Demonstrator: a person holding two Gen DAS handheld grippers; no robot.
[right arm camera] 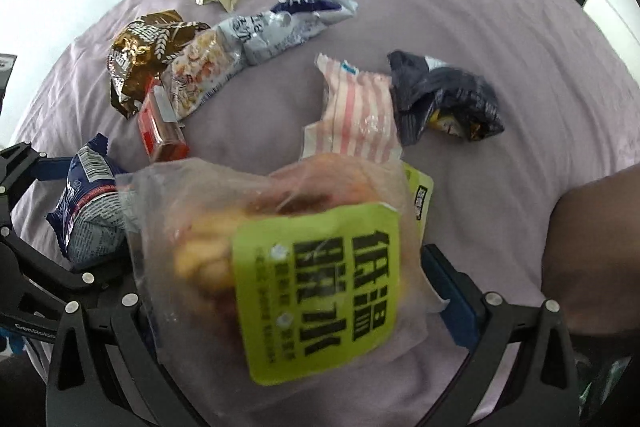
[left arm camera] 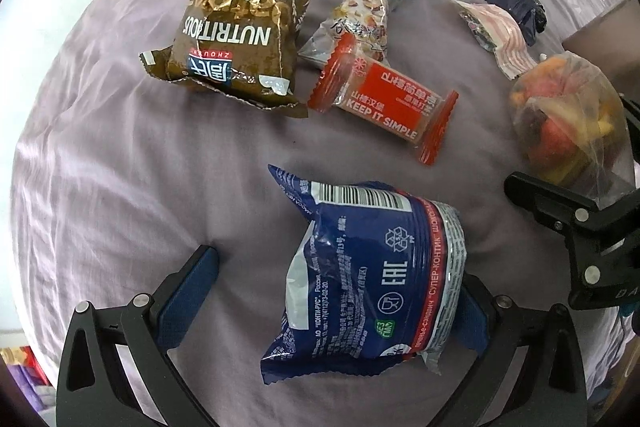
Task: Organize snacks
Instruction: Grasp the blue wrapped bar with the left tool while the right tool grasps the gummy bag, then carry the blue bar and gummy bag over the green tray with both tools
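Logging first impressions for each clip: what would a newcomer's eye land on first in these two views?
In the right wrist view, the clear bag with the lime label fills the foreground between the right gripper fingers. In the left wrist view, the blue packet sits between the wide-open fingers of the left gripper. Beyond them, a brown bag, a red bar and other snacks lie scattered on the mauve sheet.
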